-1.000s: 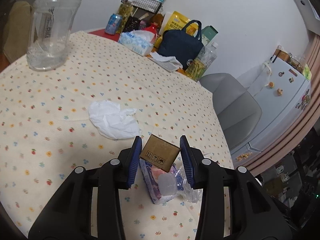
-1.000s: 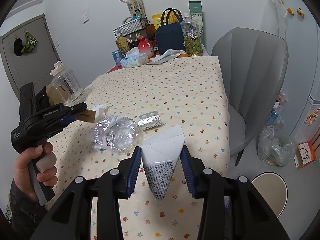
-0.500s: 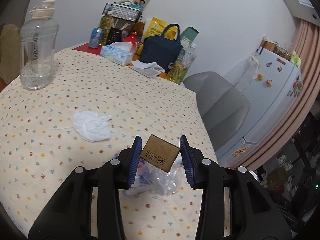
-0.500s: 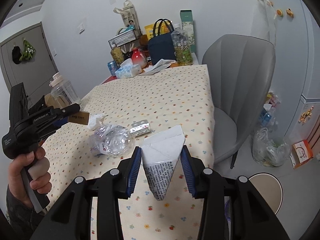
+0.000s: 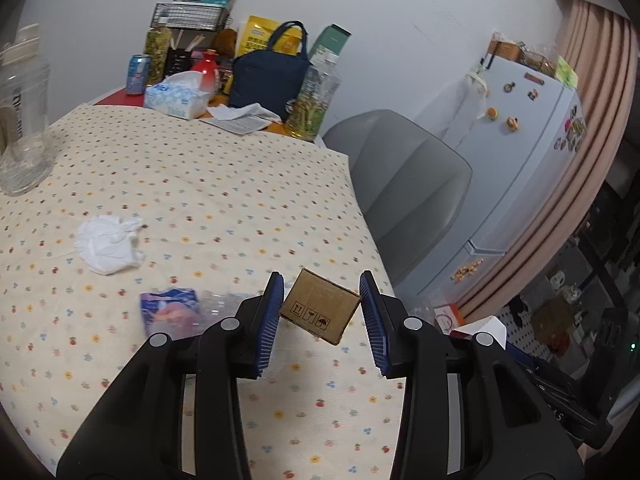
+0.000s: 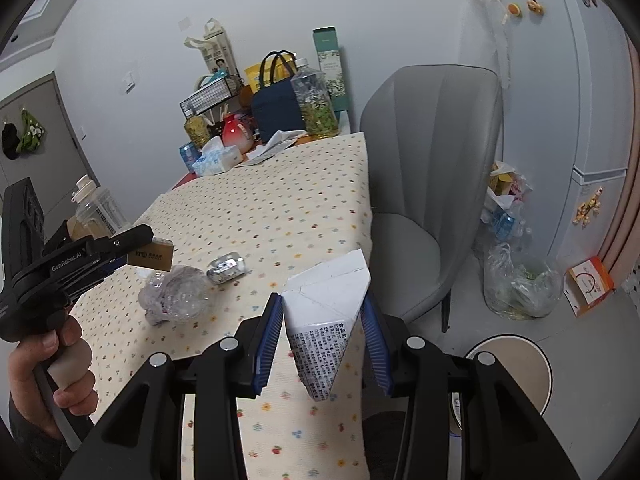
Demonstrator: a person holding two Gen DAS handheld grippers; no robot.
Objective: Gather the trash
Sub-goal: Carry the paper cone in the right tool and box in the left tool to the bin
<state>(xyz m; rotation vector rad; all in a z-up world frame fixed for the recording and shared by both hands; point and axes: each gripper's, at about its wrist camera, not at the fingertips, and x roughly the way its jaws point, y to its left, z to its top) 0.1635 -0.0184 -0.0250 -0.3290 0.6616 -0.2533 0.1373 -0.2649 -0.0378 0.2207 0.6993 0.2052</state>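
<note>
We've got a small cardboard box [image 5: 320, 306] pinched in our left claw [image 5: 321, 312], tilted a bit and held above the near end of the desk [image 5: 224, 184]. Our right claw [image 6: 322, 326] is clamped on a folded white carton [image 6: 326, 316] with print on its lower part, held over the desk's near right corner.

Still lying on the desk: a crumpled clear wrapper [image 6: 174, 294] with a blue label, a squashed foil pack [image 6: 226, 267] just beside it, and a balled-up white tissue [image 5: 108, 244] further left.

At the far end there's a tissue box [image 5: 176, 98], a navy bag [image 5: 270, 76], a can [image 5: 138, 74] and 2 bottles. A big clear jug [image 5: 24, 112] stands at the left edge. A grey chair [image 6: 424, 184] sits to the right, with a bag of rubbish [image 6: 520, 284] on the floor behind it.
</note>
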